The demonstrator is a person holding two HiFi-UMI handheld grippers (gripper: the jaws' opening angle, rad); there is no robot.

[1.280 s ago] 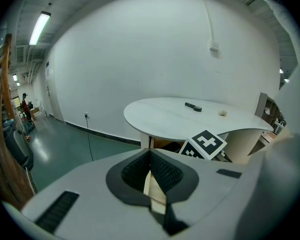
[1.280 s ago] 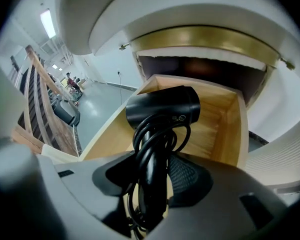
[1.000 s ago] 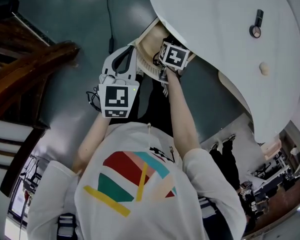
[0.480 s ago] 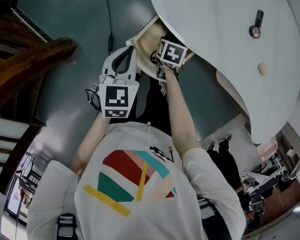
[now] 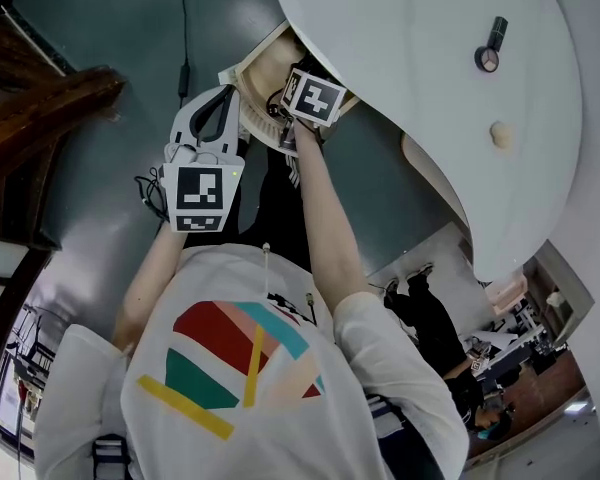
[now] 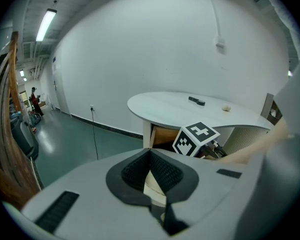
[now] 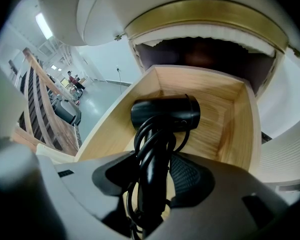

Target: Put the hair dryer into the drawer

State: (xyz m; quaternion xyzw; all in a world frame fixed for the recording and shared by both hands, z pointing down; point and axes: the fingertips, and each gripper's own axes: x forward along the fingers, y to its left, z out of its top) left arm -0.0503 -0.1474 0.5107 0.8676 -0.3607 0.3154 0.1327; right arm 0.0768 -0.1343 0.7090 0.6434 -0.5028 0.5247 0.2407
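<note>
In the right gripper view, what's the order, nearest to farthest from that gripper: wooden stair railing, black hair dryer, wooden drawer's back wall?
1. Black hair dryer: handle between the right gripper's jaws, centre.
2. Wooden drawer's back wall: just beyond the dryer's barrel.
3. Wooden stair railing: far left, across the floor.

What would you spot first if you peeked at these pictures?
A black hair dryer, cord looped round its handle, is clamped in the right hand-held gripper over an open wooden drawer. The drawer sticks out from under a big white table.
</note>
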